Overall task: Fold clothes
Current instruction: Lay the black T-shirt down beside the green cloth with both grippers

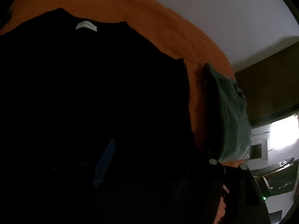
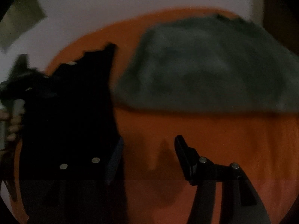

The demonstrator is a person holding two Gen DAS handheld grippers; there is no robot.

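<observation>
A black knit garment (image 1: 89, 97) with a white neck label (image 1: 86, 26) lies on the orange bed cover (image 1: 149, 18) and fills most of the left wrist view. My left gripper (image 1: 149, 164) is low over it; one blue pad (image 1: 104, 164) shows against the dark cloth, and its state is too dark to read. In the right wrist view my right gripper (image 2: 147, 149) stands open over the orange cover (image 2: 224, 140), its left finger (image 2: 114, 160) against the edge of the black garment (image 2: 71, 112), its right finger (image 2: 184, 155) over bare cover.
A folded grey-green garment (image 2: 205, 65) lies on the cover beyond the right gripper; it also shows in the left wrist view (image 1: 228, 112). A white wall (image 1: 224, 9) is behind the bed. Dark furniture (image 1: 271, 85) and a bright lamp (image 1: 282, 132) are at the right.
</observation>
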